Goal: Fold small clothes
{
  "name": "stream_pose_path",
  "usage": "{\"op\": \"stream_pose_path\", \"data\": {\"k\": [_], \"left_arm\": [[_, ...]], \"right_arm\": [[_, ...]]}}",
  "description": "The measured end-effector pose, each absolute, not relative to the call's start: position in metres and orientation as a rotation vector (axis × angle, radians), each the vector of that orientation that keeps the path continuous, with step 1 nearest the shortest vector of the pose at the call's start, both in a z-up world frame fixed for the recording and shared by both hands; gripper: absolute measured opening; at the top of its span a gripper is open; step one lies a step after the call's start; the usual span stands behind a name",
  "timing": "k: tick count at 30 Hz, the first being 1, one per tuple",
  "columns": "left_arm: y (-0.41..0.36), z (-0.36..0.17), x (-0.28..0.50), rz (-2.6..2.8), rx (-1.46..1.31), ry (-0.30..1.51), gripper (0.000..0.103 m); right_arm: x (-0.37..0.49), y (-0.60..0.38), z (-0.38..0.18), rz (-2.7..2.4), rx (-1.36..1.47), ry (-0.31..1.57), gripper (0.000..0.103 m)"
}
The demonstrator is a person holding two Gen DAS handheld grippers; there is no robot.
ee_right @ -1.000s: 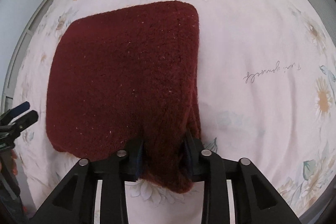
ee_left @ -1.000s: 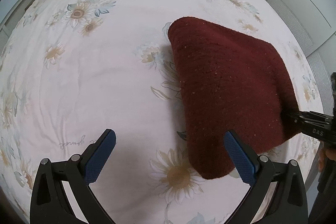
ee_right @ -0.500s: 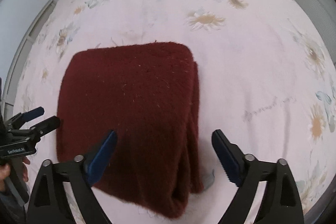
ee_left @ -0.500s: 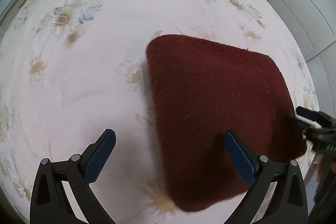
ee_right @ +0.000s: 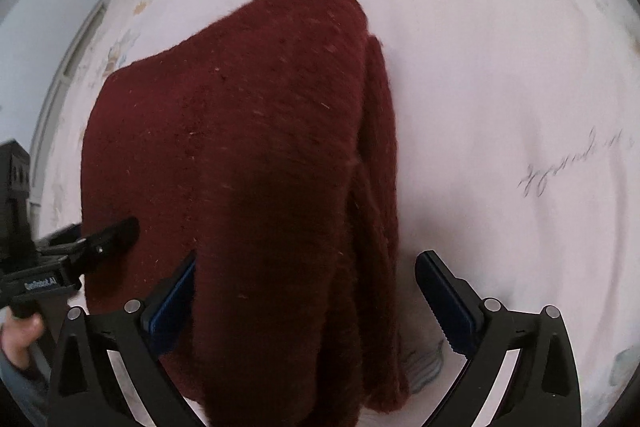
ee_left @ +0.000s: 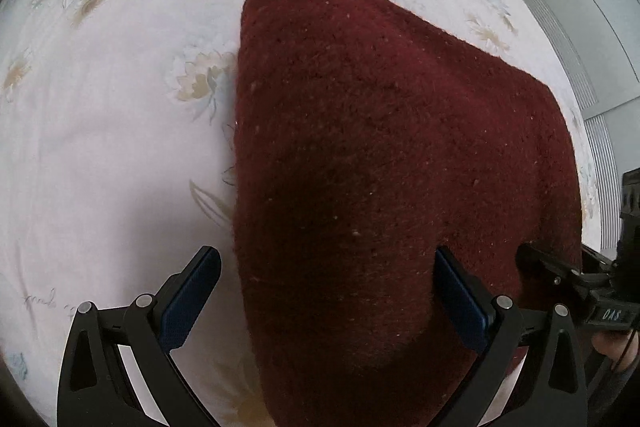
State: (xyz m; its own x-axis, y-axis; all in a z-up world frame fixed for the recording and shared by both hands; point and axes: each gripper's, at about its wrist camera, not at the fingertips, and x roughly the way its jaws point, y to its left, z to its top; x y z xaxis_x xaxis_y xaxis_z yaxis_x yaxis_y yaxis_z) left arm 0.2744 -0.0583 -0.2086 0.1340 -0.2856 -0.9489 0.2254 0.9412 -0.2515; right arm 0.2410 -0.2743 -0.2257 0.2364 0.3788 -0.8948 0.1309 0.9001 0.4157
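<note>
Floral bedsheet (ee_left: 100,147) on a bed, white wardrobe doors (ee_left: 580,7) at the far right of the left wrist view, pale wall on the left of the right wrist view. Dark red knit garment (ee_left: 380,155) lies on the sheet as a compact, roughly square bundle; right wrist view shows stacked layers along its right edge (ee_right: 380,155), so several folds look done already. Left gripper (ee_left: 328,301) is spread wide, holding nothing, one blue pad over bare sheet and the other over the near part of the knit. Right gripper (ee_right: 306,301) is also wide open and empty, straddling the near right edge of the bundle; cannot tell if the pads touch the fabric or just hover. Each gripper also shows at the side of the other's view, near the bundle's near corners. Judgement: task is late stage, bundle mostly folded and squared; possibly one more fold in half or a tidy of the uneven right-side layers is left, or it is already finished. No other clothes in view.
</note>
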Motion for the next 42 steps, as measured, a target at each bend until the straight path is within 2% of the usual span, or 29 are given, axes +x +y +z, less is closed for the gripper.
{"op": "stream_pose_path", "data": {"k": [2, 3, 5, 7, 8, 9, 13, 16, 18, 26, 32, 35, 37, 41, 42], "left_arm": [[-0.060, -0.210, 0.273, -0.388, -0.038, 1.376, 0.103], [-0.060, -0.211, 0.273, -0.391, -0.038, 1.374, 0.103], [-0.061, -0.212, 0.274, -0.402, -0.039, 1.371, 0.103], [-0.061, -0.214, 0.274, -0.421, -0.046, 1.374, 0.099], [-0.062, -0.214, 0.274, -0.437, -0.054, 1.373, 0.086], [-0.064, -0.211, 0.273, -0.462, -0.079, 1.364, 0.078], [-0.075, -0.201, 0.268, -0.466, -0.017, 1.308, 0.060], [-0.072, -0.187, 0.270, -0.498, -0.026, 1.305, 0.050], [-0.065, -0.169, 0.271, -0.539, -0.031, 1.287, 0.046], [-0.013, -0.101, 0.276, -0.580, -0.030, 1.166, 0.045], [0.038, -0.118, 0.284, -0.505, -0.055, 1.175, 0.046], [0.051, -0.142, 0.287, -0.466, -0.067, 1.211, 0.046], [0.055, -0.166, 0.285, -0.444, -0.071, 1.246, 0.049], [0.063, -0.185, 0.281, -0.405, -0.064, 1.228, 0.066], [0.062, -0.187, 0.279, -0.395, -0.071, 1.227, 0.069]], "right_arm": [[0.240, -0.275, -0.229, 0.193, 0.491, 1.330, 0.091], [0.239, -0.274, -0.228, 0.206, 0.505, 1.322, 0.082], [0.239, -0.273, -0.226, 0.209, 0.509, 1.316, 0.074], [0.238, -0.272, -0.223, 0.217, 0.513, 1.314, 0.063], [0.238, -0.270, -0.222, 0.216, 0.505, 1.313, 0.061], [0.238, -0.267, -0.220, 0.214, 0.486, 1.310, 0.057], [0.237, -0.253, -0.208, 0.182, 0.405, 1.288, 0.042], [0.234, -0.247, -0.190, 0.166, 0.365, 1.257, 0.038], [0.232, -0.242, -0.173, 0.170, 0.349, 1.227, 0.037], [0.235, -0.202, -0.128, 0.250, 0.338, 1.141, 0.036], [0.247, -0.148, -0.135, 0.258, 0.229, 1.170, 0.037], [0.252, -0.128, -0.161, 0.239, 0.216, 1.233, 0.038], [0.252, -0.124, -0.177, 0.210, 0.192, 1.252, 0.046], [0.244, -0.119, -0.178, 0.188, 0.106, 1.221, 0.063], [0.247, -0.113, -0.175, 0.175, 0.100, 1.219, 0.071]]}}
